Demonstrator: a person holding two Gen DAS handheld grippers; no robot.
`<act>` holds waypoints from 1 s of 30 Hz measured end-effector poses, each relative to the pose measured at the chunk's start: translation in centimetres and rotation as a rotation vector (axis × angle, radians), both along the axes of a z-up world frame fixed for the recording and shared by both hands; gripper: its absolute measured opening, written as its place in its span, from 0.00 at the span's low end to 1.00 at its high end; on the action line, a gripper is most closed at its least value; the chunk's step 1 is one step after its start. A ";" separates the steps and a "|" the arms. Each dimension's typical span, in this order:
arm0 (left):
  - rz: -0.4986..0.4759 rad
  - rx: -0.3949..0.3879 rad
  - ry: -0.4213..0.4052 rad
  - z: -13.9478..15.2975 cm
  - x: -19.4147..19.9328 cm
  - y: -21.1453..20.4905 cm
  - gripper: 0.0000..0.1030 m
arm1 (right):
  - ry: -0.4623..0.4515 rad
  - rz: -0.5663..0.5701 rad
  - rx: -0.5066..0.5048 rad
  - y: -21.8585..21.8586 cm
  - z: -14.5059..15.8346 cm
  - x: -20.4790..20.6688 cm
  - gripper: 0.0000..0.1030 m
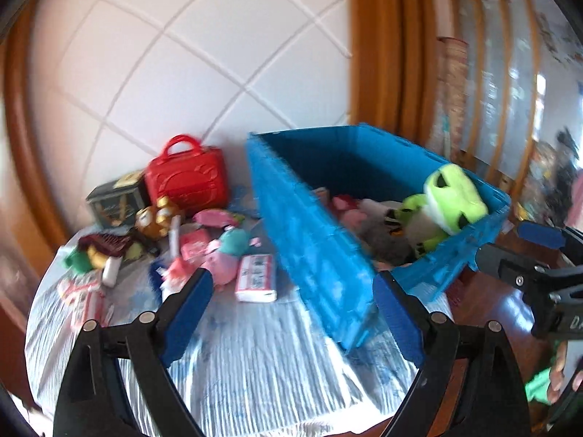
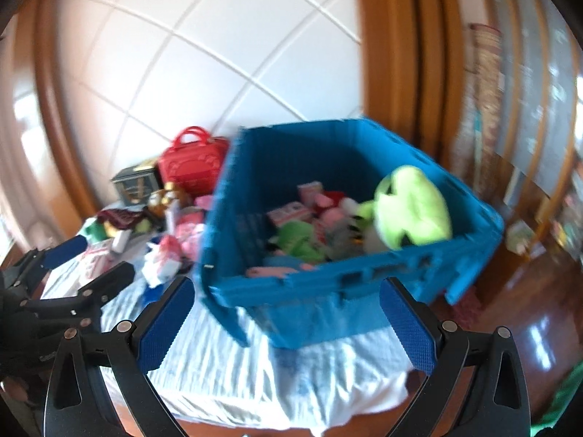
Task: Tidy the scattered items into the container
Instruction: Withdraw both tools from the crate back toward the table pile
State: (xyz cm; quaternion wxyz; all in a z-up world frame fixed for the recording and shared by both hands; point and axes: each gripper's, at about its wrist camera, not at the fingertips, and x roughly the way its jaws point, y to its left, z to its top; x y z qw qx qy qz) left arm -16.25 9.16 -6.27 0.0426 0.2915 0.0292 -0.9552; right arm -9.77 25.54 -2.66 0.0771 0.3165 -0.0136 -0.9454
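At the table's (image 1: 233, 364) right edge sits the crate (image 1: 320, 255), frog (image 1: 452, 196) inside; toys (image 1: 218, 251) crowd its far-left corner. Both the left gripper (image 1: 291, 313) and right gripper (image 2: 288, 320) gape wide, empty.

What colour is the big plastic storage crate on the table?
Blue plastic storage crate; clearest in the right wrist view.

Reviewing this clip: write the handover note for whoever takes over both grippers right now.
Left gripper: jaws open, empty, over the striped cloth.
Right gripper: jaws open, empty, facing the blue plastic crate.
Done: the lime-green frog plush and several small toys lie inside the crate.
Left: the red toy handbag, dark printed box, white-and-red packet, pink plush and other small items are scattered on the cloth, left of the crate.
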 end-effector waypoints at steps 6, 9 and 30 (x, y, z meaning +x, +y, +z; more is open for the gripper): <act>0.133 0.006 -0.037 -1.0 2.1 -4.7 0.88 | -0.006 0.118 -0.008 -4.4 -1.0 -1.1 1.00; 0.207 0.031 -0.040 -1.6 3.4 -8.0 0.88 | -0.016 0.164 -0.012 -7.1 -1.3 -1.6 1.00; 0.460 0.071 -0.186 -9.8 9.1 -40.8 0.88 | -0.149 0.267 -0.069 -37.0 -7.3 -6.2 1.00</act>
